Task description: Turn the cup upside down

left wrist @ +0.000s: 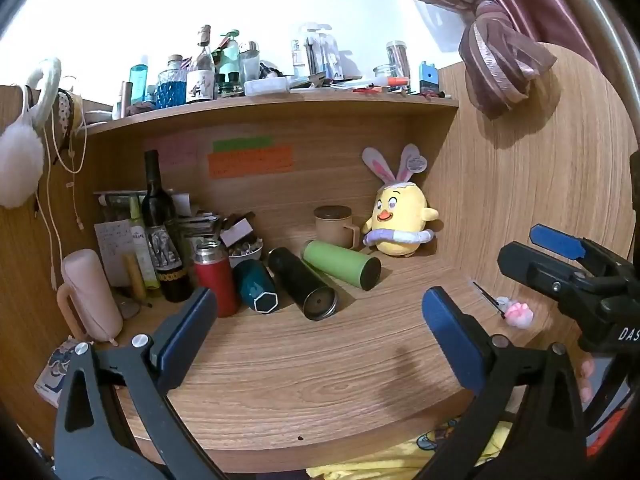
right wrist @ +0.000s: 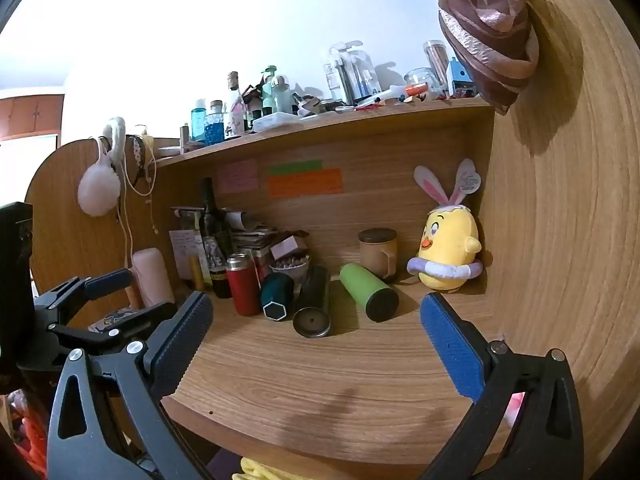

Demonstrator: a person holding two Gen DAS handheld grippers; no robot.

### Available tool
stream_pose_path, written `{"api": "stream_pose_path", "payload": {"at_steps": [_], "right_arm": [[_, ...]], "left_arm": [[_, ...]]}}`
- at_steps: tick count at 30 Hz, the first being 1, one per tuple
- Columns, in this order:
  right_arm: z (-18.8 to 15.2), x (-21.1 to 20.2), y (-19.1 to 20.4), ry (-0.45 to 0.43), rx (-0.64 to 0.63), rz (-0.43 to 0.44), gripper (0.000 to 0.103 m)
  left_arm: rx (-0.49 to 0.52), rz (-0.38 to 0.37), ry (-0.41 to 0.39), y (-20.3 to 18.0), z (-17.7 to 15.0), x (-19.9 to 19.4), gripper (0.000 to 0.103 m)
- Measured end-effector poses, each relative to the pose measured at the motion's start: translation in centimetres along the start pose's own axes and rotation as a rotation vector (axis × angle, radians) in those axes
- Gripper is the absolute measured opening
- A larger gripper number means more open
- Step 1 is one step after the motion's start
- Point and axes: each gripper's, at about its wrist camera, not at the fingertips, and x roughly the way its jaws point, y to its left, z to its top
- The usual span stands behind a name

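Observation:
Three cups lie on their sides on the wooden desk [left wrist: 300, 360]: a green cup [left wrist: 340, 265] [right wrist: 368, 292], a black cup [left wrist: 302, 283] [right wrist: 314, 304] and a dark teal cup [left wrist: 256, 285] [right wrist: 276, 295]. A red flask [left wrist: 212, 276] [right wrist: 243, 284] stands upright left of them. A beige lidded mug [left wrist: 334, 226] [right wrist: 378, 252] stands behind. My left gripper [left wrist: 320, 336] is open and empty, above the desk's front. My right gripper [right wrist: 316, 344] is open and empty, also short of the cups; it shows at the right edge of the left wrist view [left wrist: 560, 256].
A yellow plush chick [left wrist: 400, 224] [right wrist: 450, 256] sits in the back right corner. A wine bottle [left wrist: 160, 224], papers and a pink jug [left wrist: 90, 296] crowd the left. A pink trinket [left wrist: 518, 314] lies at right. A cluttered shelf [left wrist: 280, 100] runs overhead.

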Motion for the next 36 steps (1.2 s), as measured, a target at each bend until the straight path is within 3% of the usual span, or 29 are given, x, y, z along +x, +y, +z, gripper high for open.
{"api": "stream_pose_path", "payload": {"at_steps": [11,36], "right_arm": [[0.4,0.5,0.1,-0.003,-0.004,0.000,0.103],[0.1,0.4,0.8,0.003,-0.020,0.001,0.103]], "left_arm": [[-0.054,-0.010,-0.003,0.4,-0.1,-0.5,0.103],[-0.069,0.012,-0.005,0.9,-0.1,-0.5,0.103]]}}
